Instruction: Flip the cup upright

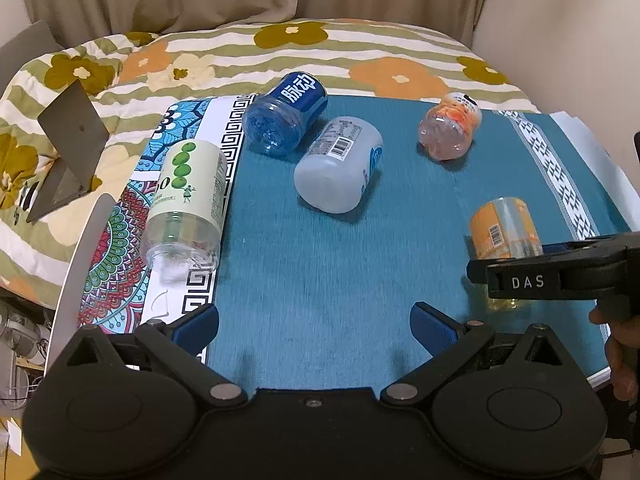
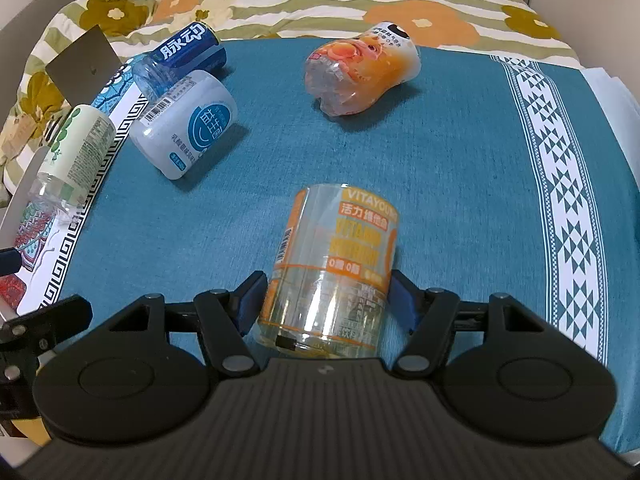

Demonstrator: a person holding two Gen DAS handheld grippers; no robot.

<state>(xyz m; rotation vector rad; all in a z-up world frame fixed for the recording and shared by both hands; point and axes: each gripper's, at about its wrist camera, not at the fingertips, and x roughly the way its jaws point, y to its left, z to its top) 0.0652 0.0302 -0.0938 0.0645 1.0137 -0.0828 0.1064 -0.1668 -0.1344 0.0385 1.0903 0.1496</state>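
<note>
Right gripper (image 2: 327, 294): clamped on orange-labelled cup (image 2: 334, 264), lying on teal cloth (image 2: 440, 160); left gripper (image 1: 314, 326): spread wide, unladen

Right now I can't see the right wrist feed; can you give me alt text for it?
The right claw straddles a clear orange-labelled cup lying on its side on a teal cloth, blue fingers at either side of it. Four more cups lie on their sides beyond: an orange one ahead, and white, blue and green ones to the left.
</note>
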